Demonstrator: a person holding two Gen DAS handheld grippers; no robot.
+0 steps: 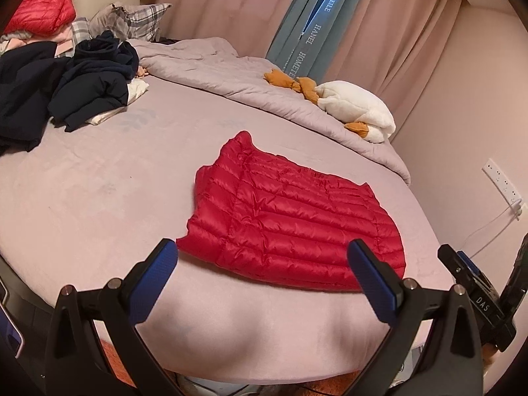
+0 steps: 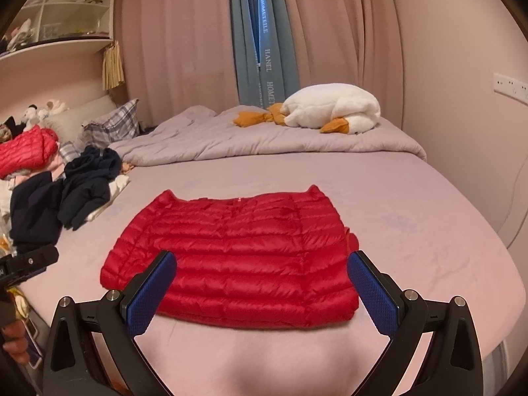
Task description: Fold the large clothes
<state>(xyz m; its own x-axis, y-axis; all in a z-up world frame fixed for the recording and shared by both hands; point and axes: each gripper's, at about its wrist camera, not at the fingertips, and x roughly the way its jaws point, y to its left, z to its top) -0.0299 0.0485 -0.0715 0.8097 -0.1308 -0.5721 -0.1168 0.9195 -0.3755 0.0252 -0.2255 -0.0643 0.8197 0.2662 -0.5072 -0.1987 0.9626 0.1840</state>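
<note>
A red quilted down jacket (image 2: 231, 257) lies folded into a flat rectangle on the pink sheet of the bed (image 2: 412, 231), near the front edge and roughly in the middle. Its stitched channels run crosswise, and a bit of sleeve bulges out at its right side.

The right gripper (image 2: 262, 288) hovers just in front of the jacket, its blue-padded fingers (image 2: 151, 293) spread wide with nothing between them. The left gripper (image 1: 262, 277) is likewise released, its jaws wide apart above the bed's front edge, the jacket's near hem showing between the pads. In the left wrist view part of the right gripper's black body appears at the far right; in the right wrist view a hand (image 2: 15, 340) holding the other tool shows at the lower left.

At the left side of the bed sits a heap of dark navy clothes (image 2: 79, 191) over something cream-coloured, and behind it a second red puffer garment (image 2: 26, 151) rests on a pile of pale fabrics. A plaid pillow (image 2: 115, 125) leans by the headboard. A grey duvet (image 2: 264, 142) is pushed to the far side, with a white and orange plush goose (image 2: 330, 105) lying on it.

An open cubby shelf (image 2: 66, 10) on the wall holds small items too blurred to identify. Pink curtains (image 2: 181, 49) and a blue curtain panel (image 2: 264, 49) hang behind the bed.
</note>
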